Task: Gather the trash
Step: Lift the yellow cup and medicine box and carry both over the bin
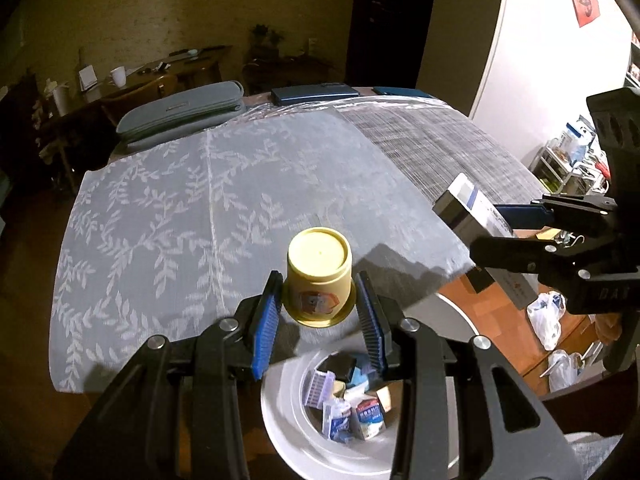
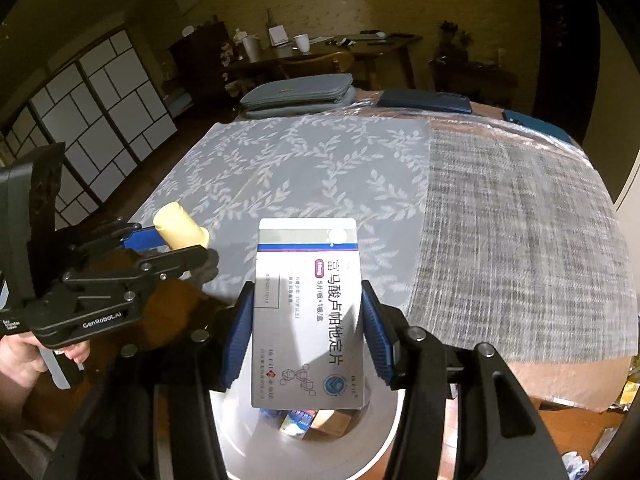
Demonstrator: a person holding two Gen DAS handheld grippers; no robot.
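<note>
My left gripper (image 1: 318, 312) is shut on a small yellow cup (image 1: 319, 276), held upside down past the near edge of the table (image 1: 180, 208), above a white trash bin (image 1: 292, 432) that holds several small boxes and packets. In the right wrist view that cup (image 2: 182, 227) shows at the left in the left gripper (image 2: 176, 240). My right gripper (image 2: 308, 332) is shut on a white medicine box (image 2: 308, 312) with purple print, over the bin (image 2: 236, 440). The left wrist view shows the same box (image 1: 468, 210) and right gripper (image 1: 496, 228) at the right.
A leaf-patterned cloth (image 2: 304, 168) and a grey woven mat (image 2: 520, 240) cover the table. A grey zip case (image 1: 180, 114) and dark blue flat items (image 1: 312, 94) lie at its far edge. Plastic bags (image 1: 546, 320) lie on the wooden floor at right. A hand (image 2: 24, 356) holds the left gripper.
</note>
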